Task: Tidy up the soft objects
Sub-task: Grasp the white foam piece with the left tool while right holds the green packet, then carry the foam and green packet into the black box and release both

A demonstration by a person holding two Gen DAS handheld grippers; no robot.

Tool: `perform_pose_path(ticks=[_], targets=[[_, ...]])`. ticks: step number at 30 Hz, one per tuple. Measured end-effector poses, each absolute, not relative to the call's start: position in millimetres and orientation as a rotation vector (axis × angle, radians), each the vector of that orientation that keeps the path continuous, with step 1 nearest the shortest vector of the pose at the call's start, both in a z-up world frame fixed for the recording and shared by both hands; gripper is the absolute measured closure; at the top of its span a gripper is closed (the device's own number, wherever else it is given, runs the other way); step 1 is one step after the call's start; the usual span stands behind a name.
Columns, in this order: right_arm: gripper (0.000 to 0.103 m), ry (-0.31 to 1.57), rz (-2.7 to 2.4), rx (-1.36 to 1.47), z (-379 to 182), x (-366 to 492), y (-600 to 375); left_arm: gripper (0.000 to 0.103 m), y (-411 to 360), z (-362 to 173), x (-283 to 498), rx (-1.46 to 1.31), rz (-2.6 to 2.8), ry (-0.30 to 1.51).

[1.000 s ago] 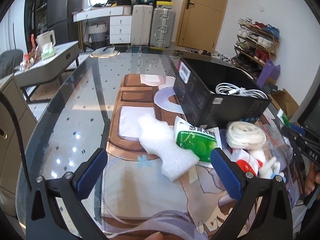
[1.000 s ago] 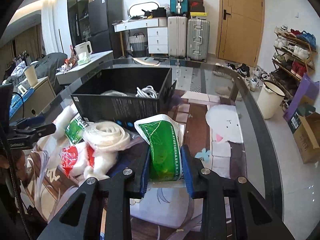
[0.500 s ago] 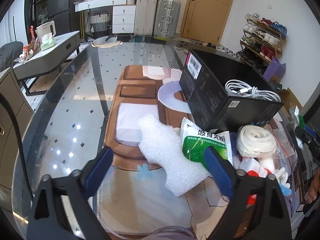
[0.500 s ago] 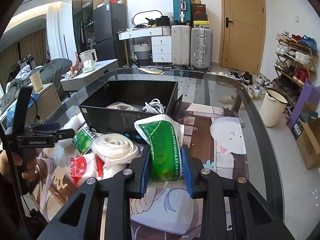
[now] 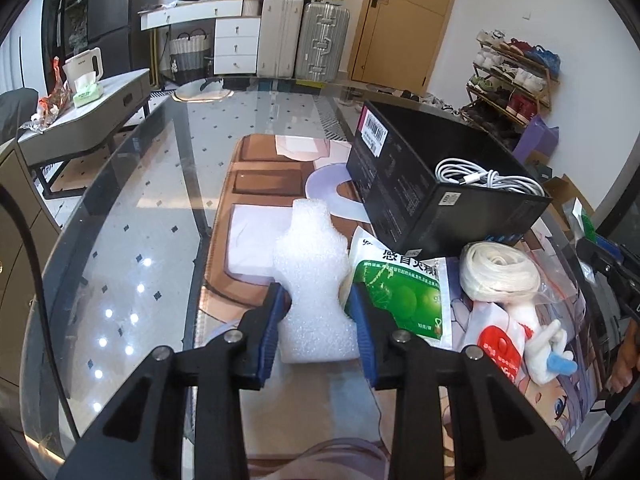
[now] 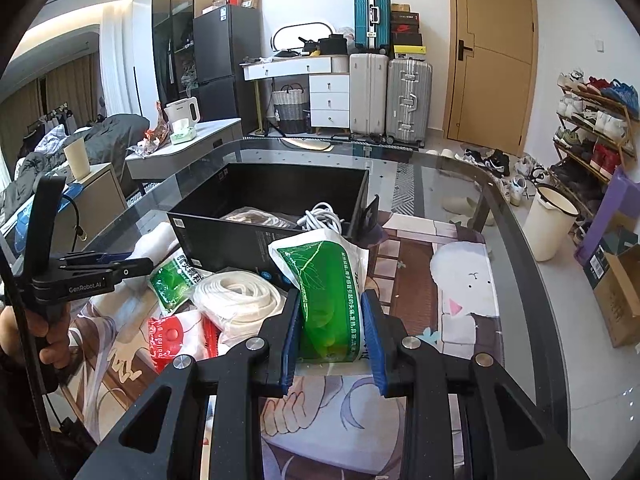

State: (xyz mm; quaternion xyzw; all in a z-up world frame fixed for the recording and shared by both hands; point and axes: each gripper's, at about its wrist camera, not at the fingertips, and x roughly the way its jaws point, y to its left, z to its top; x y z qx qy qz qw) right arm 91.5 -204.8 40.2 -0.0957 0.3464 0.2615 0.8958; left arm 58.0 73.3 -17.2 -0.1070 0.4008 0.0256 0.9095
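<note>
left gripper (image 5: pixel 318 308) — clamped on foam piece (image 5: pixel 314 280) | right gripper (image 6: pixel 331 322) — clamped on green pouch (image 6: pixel 326 292)

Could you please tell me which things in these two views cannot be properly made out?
- Black box contents: left view, its near wall hides all but the white cable.
- Foam piece: right view, mostly behind the box.
- Green packet: left view, print too small; right tongs' packet print also unreadable.
</note>
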Motion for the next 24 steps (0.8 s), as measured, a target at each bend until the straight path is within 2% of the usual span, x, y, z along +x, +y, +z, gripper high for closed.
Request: perform_pose_path(ticks=[12, 24], targets=[[0.074, 0.668, 0.555, -0.194, 59, 83, -200, 0.071, 70, 23, 39, -0.206, 0.03, 0.707], [0.074, 0.645, 0.593, -0.211, 70, 97, -180, 0.07, 45, 52, 62, -0.166, -0.067, 0.671]])
